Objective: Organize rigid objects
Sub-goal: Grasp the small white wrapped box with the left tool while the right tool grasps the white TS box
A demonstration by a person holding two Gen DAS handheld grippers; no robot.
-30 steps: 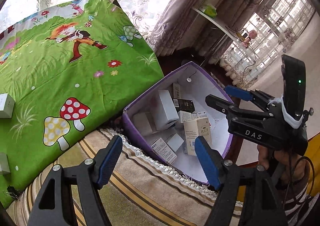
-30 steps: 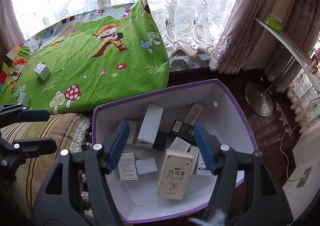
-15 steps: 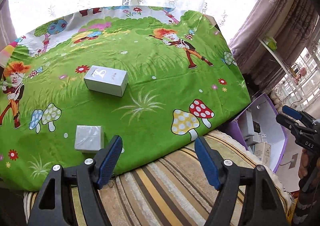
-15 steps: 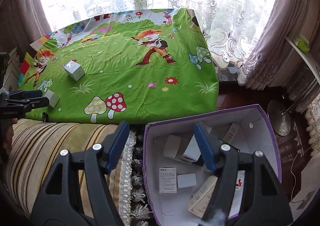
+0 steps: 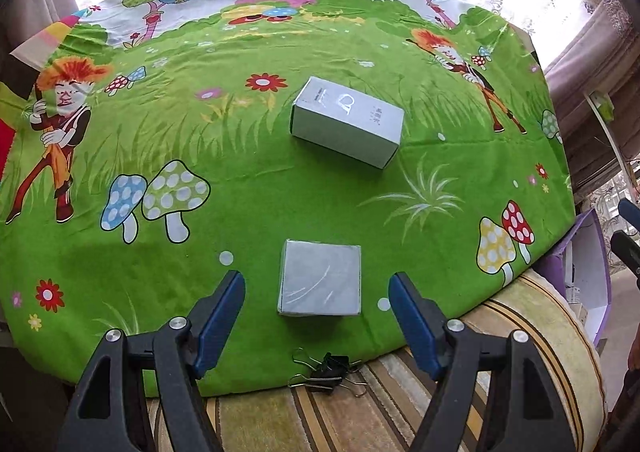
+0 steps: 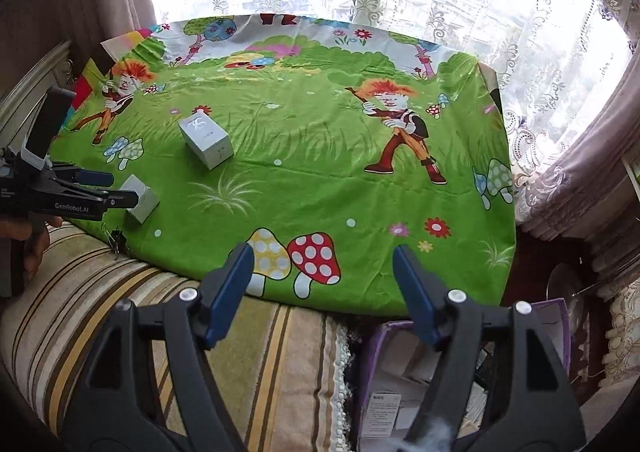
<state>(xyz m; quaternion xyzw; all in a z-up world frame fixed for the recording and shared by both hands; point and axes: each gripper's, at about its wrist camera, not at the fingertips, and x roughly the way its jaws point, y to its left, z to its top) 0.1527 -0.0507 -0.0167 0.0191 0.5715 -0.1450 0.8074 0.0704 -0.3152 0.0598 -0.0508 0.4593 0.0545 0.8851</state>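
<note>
Two grey-white boxes lie on the green cartoon cloth (image 5: 280, 180). The small square box (image 5: 320, 278) sits near the cloth's front edge, just ahead of and between the fingers of my open, empty left gripper (image 5: 316, 318). The longer box (image 5: 347, 125) lies farther back. In the right wrist view the small box (image 6: 141, 199) and long box (image 6: 206, 140) show at left, with the left gripper (image 6: 116, 188) beside the small box. My right gripper (image 6: 322, 290) is open and empty over the cloth's front edge, above the purple bin (image 6: 400, 384) holding several boxes.
A black binder clip (image 5: 328, 370) lies at the cloth's front edge on the striped cushion (image 5: 360, 412). The purple bin's rim (image 5: 596, 272) shows at far right. Curtains and a window stand behind the cloth.
Both grippers swung left and up, away from the purple bin toward the cloth. The left gripper has closed in on the small square box; both stay open.
</note>
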